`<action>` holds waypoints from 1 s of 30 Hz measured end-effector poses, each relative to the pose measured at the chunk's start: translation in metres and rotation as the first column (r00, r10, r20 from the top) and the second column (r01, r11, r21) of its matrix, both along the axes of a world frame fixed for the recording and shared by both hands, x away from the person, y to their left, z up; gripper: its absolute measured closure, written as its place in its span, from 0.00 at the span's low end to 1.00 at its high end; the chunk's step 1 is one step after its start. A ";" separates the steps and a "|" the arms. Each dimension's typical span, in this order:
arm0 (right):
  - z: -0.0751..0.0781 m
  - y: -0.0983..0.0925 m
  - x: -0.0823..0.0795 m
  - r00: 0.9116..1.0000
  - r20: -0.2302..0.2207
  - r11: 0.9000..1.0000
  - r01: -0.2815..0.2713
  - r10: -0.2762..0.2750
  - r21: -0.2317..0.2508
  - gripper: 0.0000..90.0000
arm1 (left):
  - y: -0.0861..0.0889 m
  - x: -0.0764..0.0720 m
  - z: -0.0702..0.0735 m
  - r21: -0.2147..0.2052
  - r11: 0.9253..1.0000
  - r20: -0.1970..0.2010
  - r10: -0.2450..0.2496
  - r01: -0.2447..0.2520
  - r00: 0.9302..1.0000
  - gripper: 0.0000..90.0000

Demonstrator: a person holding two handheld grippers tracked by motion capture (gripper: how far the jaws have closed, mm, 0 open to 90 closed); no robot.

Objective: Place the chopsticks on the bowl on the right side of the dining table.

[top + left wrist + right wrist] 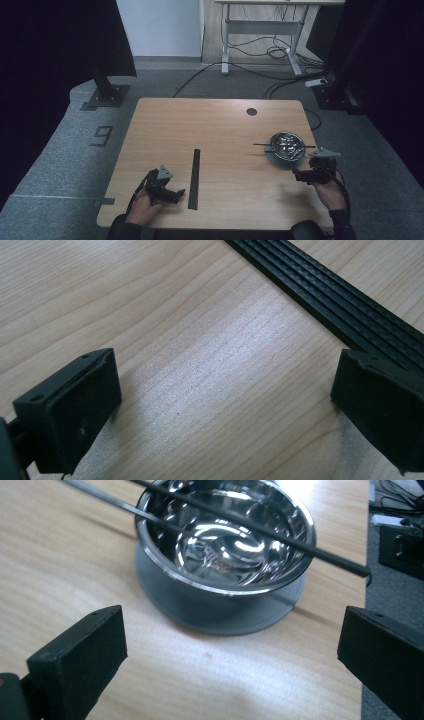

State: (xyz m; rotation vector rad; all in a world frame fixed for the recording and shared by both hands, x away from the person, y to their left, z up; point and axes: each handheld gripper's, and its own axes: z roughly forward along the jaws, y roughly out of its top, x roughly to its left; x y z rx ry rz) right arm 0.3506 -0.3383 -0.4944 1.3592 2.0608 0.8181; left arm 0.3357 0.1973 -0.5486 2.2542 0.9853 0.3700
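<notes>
A shiny steel bowl sits on a grey saucer at the table's right side. Two thin black sticks lie across its rim. In the right gripper view the bowl and sticks are just beyond my open right gripper, with bare wood between the jaws. In the high view the right gripper hovers near the bowl's front edge. A long black ribbed strip lies mid-table. My left gripper is open beside its left side, and the strip runs past the right jaw with nothing held.
The wooden table has a round black hole near its far edge. Grey carpet surrounds it, with a "9" mark at left, black stand bases at both back corners, and a white desk frame with cables behind.
</notes>
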 end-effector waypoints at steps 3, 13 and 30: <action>-0.001 0.002 -0.007 1.000 -0.004 1.000 -0.008 0.008 -0.005 0.00 | 0.000 0.000 0.000 0.000 1.000 0.000 -0.001 0.001 1.000 0.00; -0.004 0.021 -0.024 0.997 -0.021 0.997 -0.070 0.070 0.020 0.00 | 0.000 0.000 0.000 -0.001 1.000 0.000 -0.001 0.001 1.000 0.00; -0.018 0.071 -0.013 0.967 -0.112 0.973 -0.226 0.231 0.053 0.00 | 0.000 0.000 0.000 0.000 1.000 0.000 -0.001 0.001 1.000 0.00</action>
